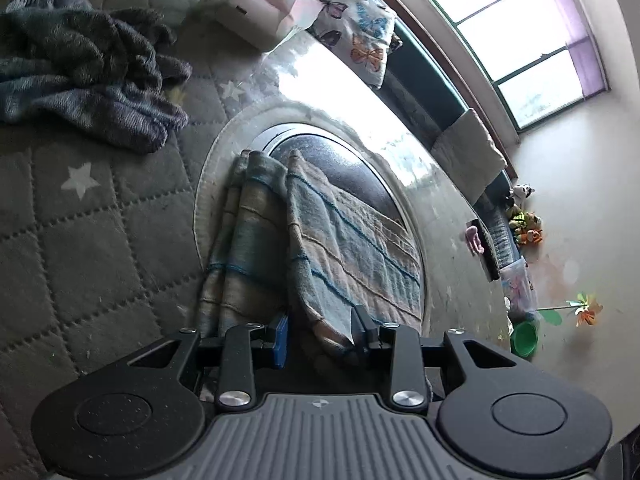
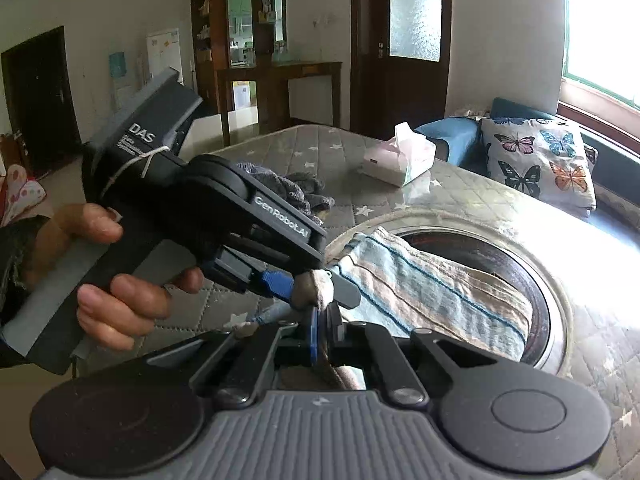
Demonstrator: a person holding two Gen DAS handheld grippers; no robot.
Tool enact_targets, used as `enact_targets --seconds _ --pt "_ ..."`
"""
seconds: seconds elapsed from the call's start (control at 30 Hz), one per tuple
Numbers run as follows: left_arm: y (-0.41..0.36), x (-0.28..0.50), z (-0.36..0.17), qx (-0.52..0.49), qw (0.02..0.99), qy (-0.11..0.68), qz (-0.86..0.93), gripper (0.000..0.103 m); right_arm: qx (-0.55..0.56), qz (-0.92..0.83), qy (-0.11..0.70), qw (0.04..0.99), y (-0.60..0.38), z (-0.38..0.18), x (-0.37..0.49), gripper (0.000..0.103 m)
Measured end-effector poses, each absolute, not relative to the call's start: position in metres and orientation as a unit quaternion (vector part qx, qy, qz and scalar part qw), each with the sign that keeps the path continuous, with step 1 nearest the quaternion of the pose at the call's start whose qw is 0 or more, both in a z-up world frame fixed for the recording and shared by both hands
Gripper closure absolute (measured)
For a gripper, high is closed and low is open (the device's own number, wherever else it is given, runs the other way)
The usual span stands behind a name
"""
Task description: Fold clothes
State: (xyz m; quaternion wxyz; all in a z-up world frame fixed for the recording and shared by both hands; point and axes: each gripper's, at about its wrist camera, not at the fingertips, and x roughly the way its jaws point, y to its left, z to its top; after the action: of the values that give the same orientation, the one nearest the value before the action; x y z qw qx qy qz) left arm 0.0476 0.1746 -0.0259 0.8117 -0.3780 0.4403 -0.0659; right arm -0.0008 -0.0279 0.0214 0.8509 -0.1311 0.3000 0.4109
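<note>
- Your grey quilted star-print table cover (image 1: 80, 216) carries everything; a round dark glass panel (image 2: 516, 280) is set into it.
- The striped blue-and-beige woven cloth (image 1: 352, 248) lies half-folded across that panel, with one corner reaching back to both tools.
- A crumpled grey-blue knitted garment (image 1: 88, 76) sits well apart on the cover.
- Your left gripper (image 1: 320, 330) stands with its jaws apart around the cloth's near edge.
- Your right gripper (image 2: 325, 334) is pinched tight on the cloth's corner.

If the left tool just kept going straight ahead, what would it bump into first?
The striped towel: the left tool already has its near edge between the fingers, so it would push straight into that cloth.
</note>
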Motion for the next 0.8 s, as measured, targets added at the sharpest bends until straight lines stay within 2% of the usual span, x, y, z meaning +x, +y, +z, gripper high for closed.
enact_targets --seconds 0.17,0.2,0.3,0.5,0.57,0.63,0.8 --pt "0.175 0.054 -0.032 -0.389 0.807 0.439 -0.073 0.071 -0.133 0.415 0.299 0.849 -0.025 0.019 -0.002 0.1" --pt "0.175 0.056 -0.033 -0.39 0.809 0.434 -0.077 0.079 -0.135 0.415 0.296 0.85 -0.024 0.018 -0.003 0.1" --pt "0.175 0.06 -0.029 -0.371 0.823 0.42 -0.093 0.093 -0.139 0.416 0.289 0.851 -0.022 0.019 -0.005 0.1" --pt "0.165 0.056 0.005 -0.268 0.881 0.368 -0.128 0.095 -0.138 0.429 0.276 0.849 -0.016 0.022 -0.005 0.097" --pt "0.165 0.054 0.006 -0.241 0.891 0.362 -0.128 0.095 -0.143 0.436 0.278 0.844 -0.012 0.02 -0.005 0.091" --pt "0.168 0.055 0.002 -0.235 0.89 0.37 -0.125 0.095 -0.146 0.438 0.288 0.839 -0.01 0.013 -0.004 0.081" --pt "0.175 0.058 -0.009 -0.221 0.887 0.39 -0.116 0.095 -0.128 0.433 0.324 0.832 -0.018 0.005 0.008 0.08"
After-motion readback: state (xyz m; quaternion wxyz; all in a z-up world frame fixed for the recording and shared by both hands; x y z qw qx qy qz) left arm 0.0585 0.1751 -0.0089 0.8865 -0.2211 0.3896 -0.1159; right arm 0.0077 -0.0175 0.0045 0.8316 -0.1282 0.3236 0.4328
